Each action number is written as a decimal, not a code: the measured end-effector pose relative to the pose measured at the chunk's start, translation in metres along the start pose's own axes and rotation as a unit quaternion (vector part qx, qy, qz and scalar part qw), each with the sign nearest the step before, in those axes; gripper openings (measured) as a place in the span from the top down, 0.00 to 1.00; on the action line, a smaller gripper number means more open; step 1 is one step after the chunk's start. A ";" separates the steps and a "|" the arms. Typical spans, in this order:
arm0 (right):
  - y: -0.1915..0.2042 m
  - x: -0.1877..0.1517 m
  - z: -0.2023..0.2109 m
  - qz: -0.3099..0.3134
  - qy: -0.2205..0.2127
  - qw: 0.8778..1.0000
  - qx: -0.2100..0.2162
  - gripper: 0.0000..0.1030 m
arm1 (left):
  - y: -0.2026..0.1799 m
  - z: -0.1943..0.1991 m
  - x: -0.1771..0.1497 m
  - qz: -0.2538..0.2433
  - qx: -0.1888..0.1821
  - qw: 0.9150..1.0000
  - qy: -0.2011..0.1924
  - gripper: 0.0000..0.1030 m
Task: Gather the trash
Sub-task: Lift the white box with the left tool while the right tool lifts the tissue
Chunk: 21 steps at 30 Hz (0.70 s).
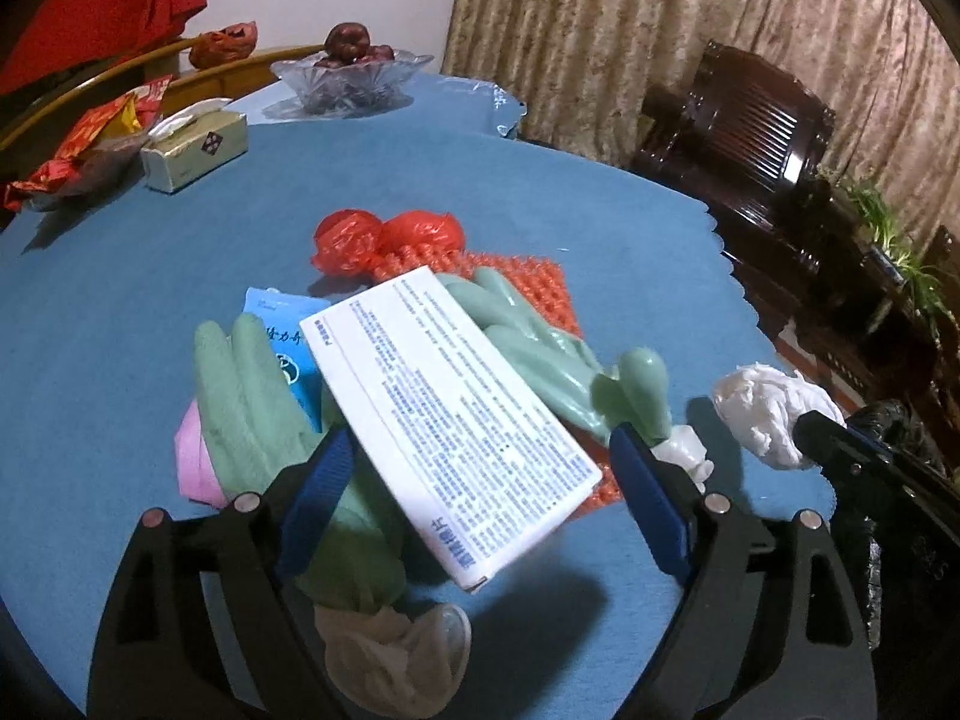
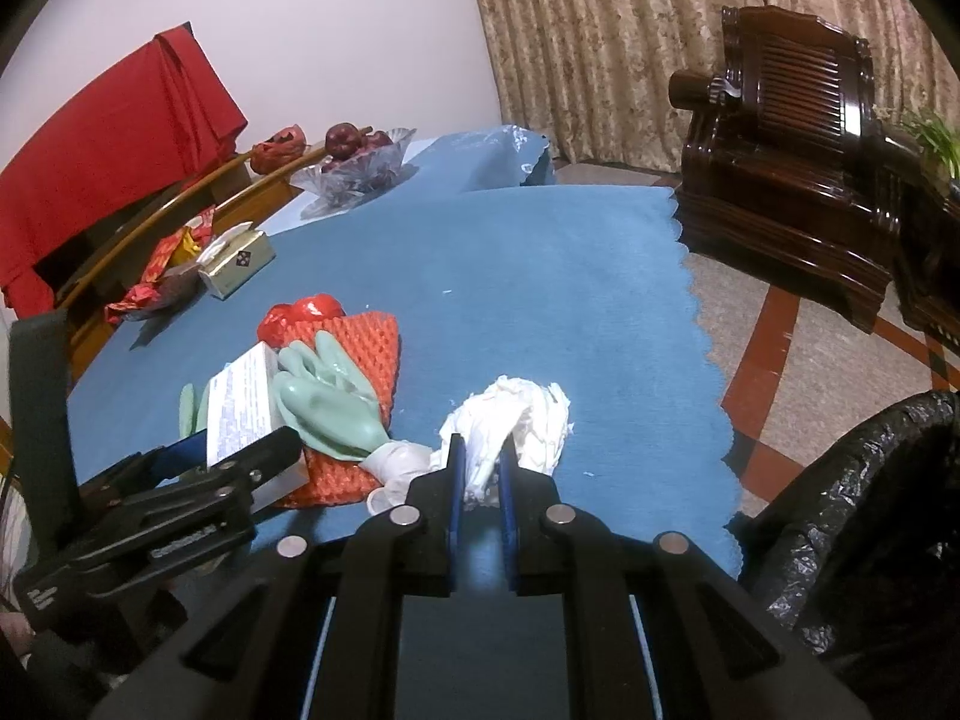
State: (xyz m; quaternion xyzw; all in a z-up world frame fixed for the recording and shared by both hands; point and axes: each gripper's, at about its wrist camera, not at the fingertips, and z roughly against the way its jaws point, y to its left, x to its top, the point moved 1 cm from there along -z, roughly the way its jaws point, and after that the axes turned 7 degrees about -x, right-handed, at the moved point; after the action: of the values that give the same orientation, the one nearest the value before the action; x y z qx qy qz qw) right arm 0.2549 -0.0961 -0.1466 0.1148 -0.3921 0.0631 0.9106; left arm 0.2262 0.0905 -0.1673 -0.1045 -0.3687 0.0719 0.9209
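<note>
Right gripper (image 2: pixel 480 468) pinches white tissue wad (image 2: pixel 516 420); black-lined bin (image 2: pixel 870 516) lies to its right; left gripper (image 1: pixel 480 474) spread around white box (image 1: pixel 444 414).

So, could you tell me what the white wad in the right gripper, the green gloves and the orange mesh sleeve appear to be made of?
White wad, pinched by the right gripper: likely tissue paper, matte, with soft crumpled folds and frayed edges.
Green gloves: probably rubber or latex, smooth with a slight sheen and plump rounded fingers.
Orange mesh sleeve: seemingly foam netting, matte, with a puffy diamond lattice.
</note>
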 end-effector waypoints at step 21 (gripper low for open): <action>0.007 -0.003 -0.004 0.002 0.007 1.000 0.004 0.90 | 0.009 -0.011 0.003 -0.011 -0.014 1.000 0.018 0.32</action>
State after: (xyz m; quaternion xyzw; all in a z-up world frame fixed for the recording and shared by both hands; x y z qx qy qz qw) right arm 0.2543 -0.0881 -0.1502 0.1166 -0.3853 0.0674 0.9129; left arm 0.2351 0.0984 -0.1754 -0.1144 -0.3545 0.0546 0.9264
